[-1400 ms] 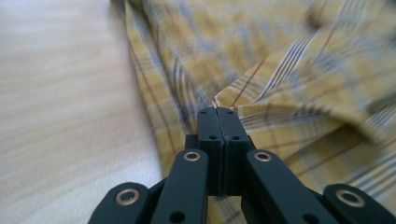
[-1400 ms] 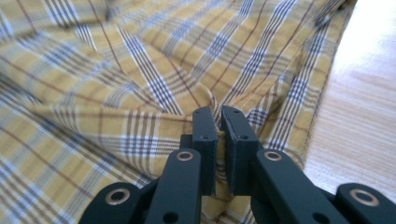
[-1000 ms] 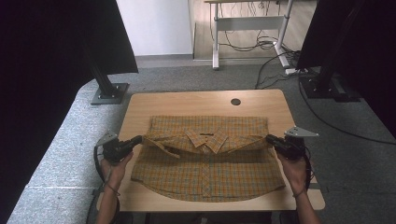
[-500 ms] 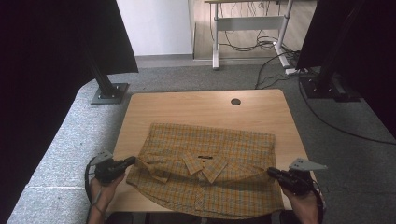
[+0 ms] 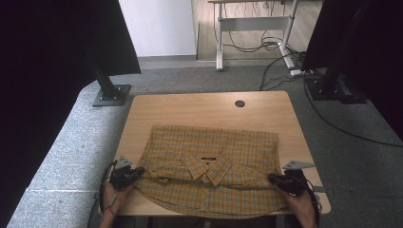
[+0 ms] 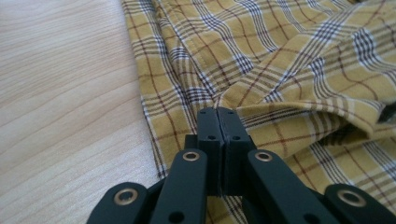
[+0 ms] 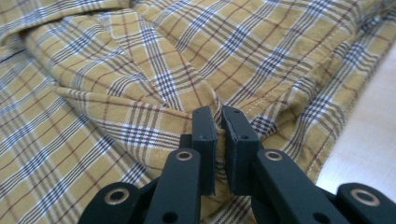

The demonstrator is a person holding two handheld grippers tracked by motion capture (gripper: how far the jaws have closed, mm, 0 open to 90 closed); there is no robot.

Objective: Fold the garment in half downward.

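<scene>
The yellow plaid shirt [image 5: 211,173] lies collar-up across the near half of the wooden table [image 5: 190,109], its folded edge toward six o'clock. At its eight o'clock corner the left gripper [image 5: 135,172] is clenched on a fold of the cloth. At four o'clock the right gripper [image 5: 274,179] likewise pinches a fold at the shirt's edge.

Both hands come in low at the near edge. The left gripper [image 5: 134,174] and right gripper [image 5: 275,179] point inward, jaws pinched closed.
</scene>
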